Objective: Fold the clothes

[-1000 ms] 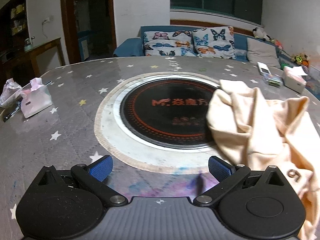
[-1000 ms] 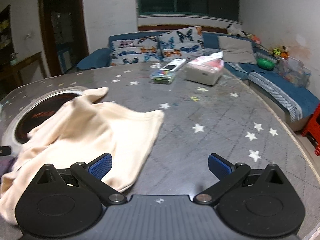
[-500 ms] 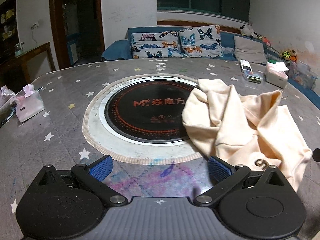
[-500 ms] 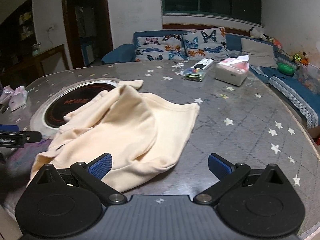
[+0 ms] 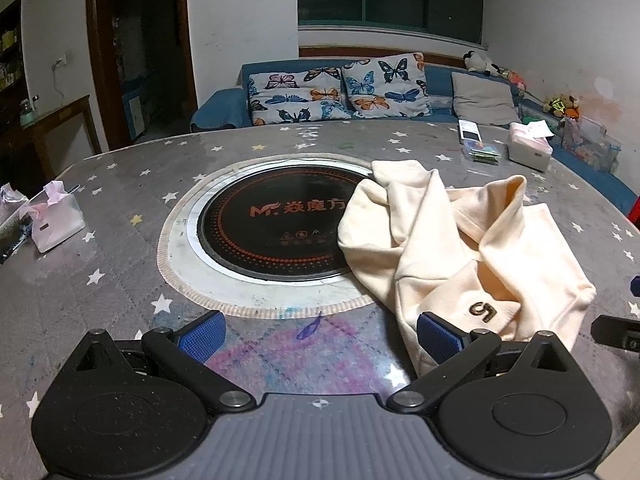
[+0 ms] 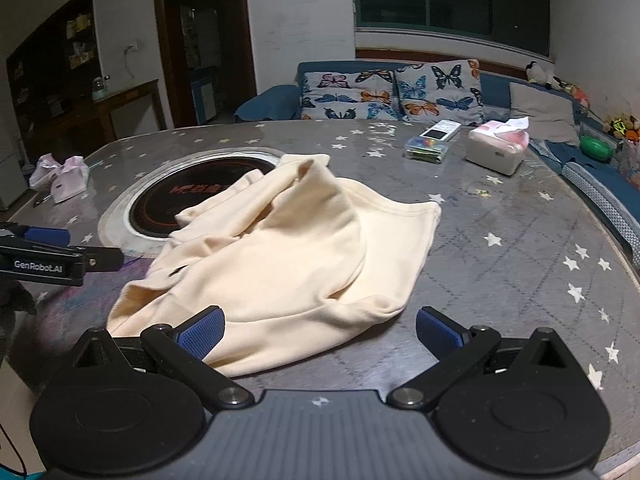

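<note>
A crumpled cream garment [image 5: 472, 248] with a dark "5" mark lies on the round table, partly over the black hotplate [image 5: 276, 224]. It also shows in the right wrist view [image 6: 288, 256]. My left gripper [image 5: 318, 332] is open and empty, at the table's near edge, left of the garment's near corner. My right gripper [image 6: 318, 332] is open and empty, just in front of the garment's near edge. The left gripper also shows at the left edge of the right wrist view [image 6: 48, 252].
A pink tissue pack [image 5: 54, 216] sits at the table's left. A tissue box [image 6: 498, 148], a remote [image 6: 440, 130] and a small clear box [image 6: 426, 150] sit at the far right. A sofa with butterfly cushions [image 5: 340, 88] stands behind the table.
Both grippers have drawn back toward the table's near edge, so more of the garment and table show. The garment lies still. Both grippers stay open.
</note>
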### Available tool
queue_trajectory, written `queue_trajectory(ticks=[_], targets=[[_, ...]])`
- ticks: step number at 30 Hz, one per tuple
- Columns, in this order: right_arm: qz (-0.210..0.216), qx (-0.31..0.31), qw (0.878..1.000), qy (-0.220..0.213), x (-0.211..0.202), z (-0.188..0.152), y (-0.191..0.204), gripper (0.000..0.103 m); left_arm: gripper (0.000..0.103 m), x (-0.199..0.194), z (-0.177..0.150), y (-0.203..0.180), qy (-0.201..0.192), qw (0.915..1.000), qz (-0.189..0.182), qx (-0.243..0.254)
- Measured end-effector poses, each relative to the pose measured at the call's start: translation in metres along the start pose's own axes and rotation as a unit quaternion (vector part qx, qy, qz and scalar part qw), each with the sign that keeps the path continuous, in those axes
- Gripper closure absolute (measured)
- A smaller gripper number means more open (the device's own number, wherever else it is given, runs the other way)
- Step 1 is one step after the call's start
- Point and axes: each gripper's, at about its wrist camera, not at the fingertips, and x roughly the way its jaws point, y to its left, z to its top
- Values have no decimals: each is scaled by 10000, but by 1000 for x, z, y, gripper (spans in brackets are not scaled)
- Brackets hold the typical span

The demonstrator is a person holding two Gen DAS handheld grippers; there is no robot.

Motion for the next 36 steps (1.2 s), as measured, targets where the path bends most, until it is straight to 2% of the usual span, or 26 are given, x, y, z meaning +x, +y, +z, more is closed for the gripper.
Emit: queue_trajectory(ticks=[9,22,36], targets=[[105,-153,9998,44,1,-3,14,4,0,-10,-3,-5,-87,9999,-79,69],[155,-168,9997,86,1,-1,15,11,0,-14,0,-15,-184,9994,-171,229],[242,-249,9994,93,11,15,13,29,1,-3,16,-24,-269,9985,-257,404]])
